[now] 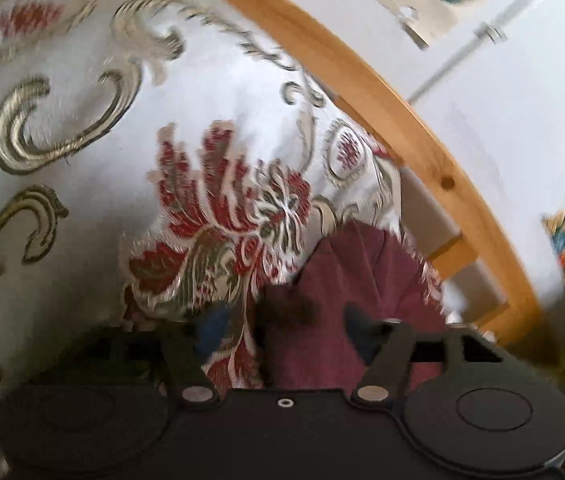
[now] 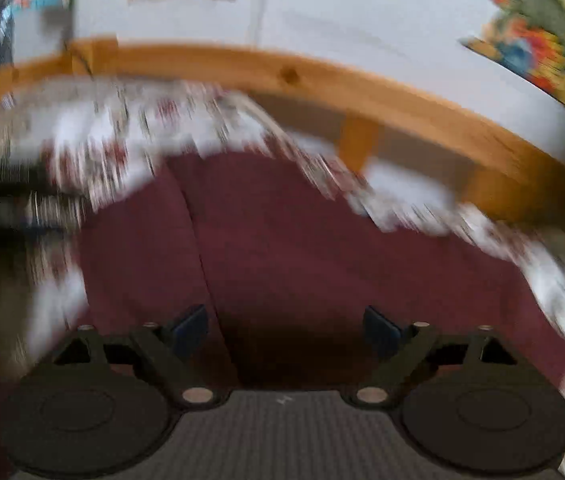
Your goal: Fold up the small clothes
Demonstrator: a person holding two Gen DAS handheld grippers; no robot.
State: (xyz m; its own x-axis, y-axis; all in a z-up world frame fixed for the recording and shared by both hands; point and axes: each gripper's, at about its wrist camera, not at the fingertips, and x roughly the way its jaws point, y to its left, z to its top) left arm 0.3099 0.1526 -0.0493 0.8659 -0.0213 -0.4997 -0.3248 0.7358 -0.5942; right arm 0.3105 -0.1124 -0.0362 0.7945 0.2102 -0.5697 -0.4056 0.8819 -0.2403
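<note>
Gaping wide over a maroon garment [image 2: 282,232], the right claw [image 2: 286,332] grips nothing. The left claw [image 1: 278,320] is open too, its fingers apart above the garment's edge, nothing held. The garment lies on a floral bedspread [image 1: 82,184]; beyond runs a wooden bed rail [image 2: 322,80], then the white wall [image 2: 362,12].

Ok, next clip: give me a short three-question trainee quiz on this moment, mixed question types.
1. True or false: the right tool is clamped on the maroon garment.
2. Multiple choice: the garment lies on A) a bare wooden floor, B) a floral-patterned cover, C) a metal tray.
3. Fill in: behind the cover runs a ____ rail.

Key: 1 false, its fingers stand apart over the cloth, nothing pinched. 2 B. 3 wooden.
</note>
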